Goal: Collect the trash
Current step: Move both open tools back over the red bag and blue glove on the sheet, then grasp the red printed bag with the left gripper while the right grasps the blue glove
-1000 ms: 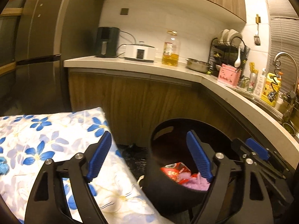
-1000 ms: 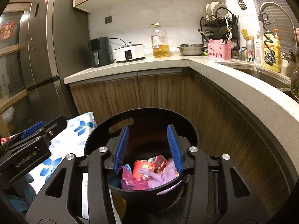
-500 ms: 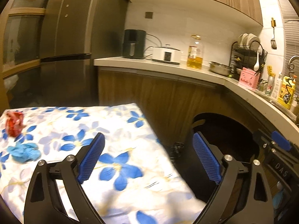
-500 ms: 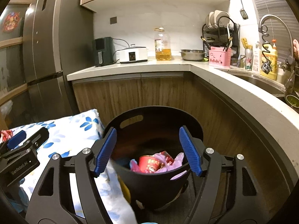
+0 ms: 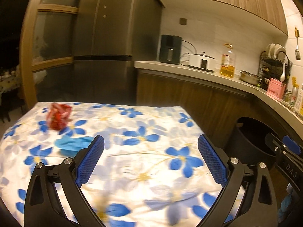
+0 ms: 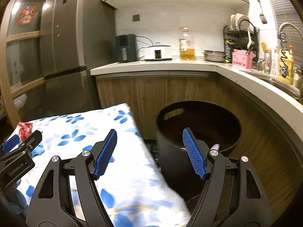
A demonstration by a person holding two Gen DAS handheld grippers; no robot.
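A crumpled red wrapper point(image 5: 58, 118) and a crumpled blue piece point(image 5: 73, 144) lie on the left part of the table with the blue-flowered cloth point(image 5: 151, 124). My left gripper point(image 5: 150, 140) hangs open over the cloth, to the right of the blue piece, with nothing between its fingers. The black bin point(image 6: 197, 124) stands on the floor right of the table, a pink scrap point(image 6: 215, 147) showing inside. My right gripper point(image 6: 150, 132) is open and empty, above the gap between the table edge point(image 6: 136, 132) and the bin. The red wrapper point(image 6: 24, 130) also shows far left there.
A tall dark fridge point(image 5: 102, 37) stands behind the table. The L-shaped counter point(image 6: 151, 66) carries an air fryer point(image 6: 126, 47), a white cooker point(image 6: 158, 52), an oil bottle point(image 6: 186, 44), a steel bowl point(image 6: 215, 55) and a dish rack point(image 6: 240, 36). The sink tap point(image 6: 286, 28) is at the right.
My left gripper swung left from the bin to over the table, bringing the red wrapper and blue piece into view. My right gripper's jaws widened and it drew back leftward from above the bin.
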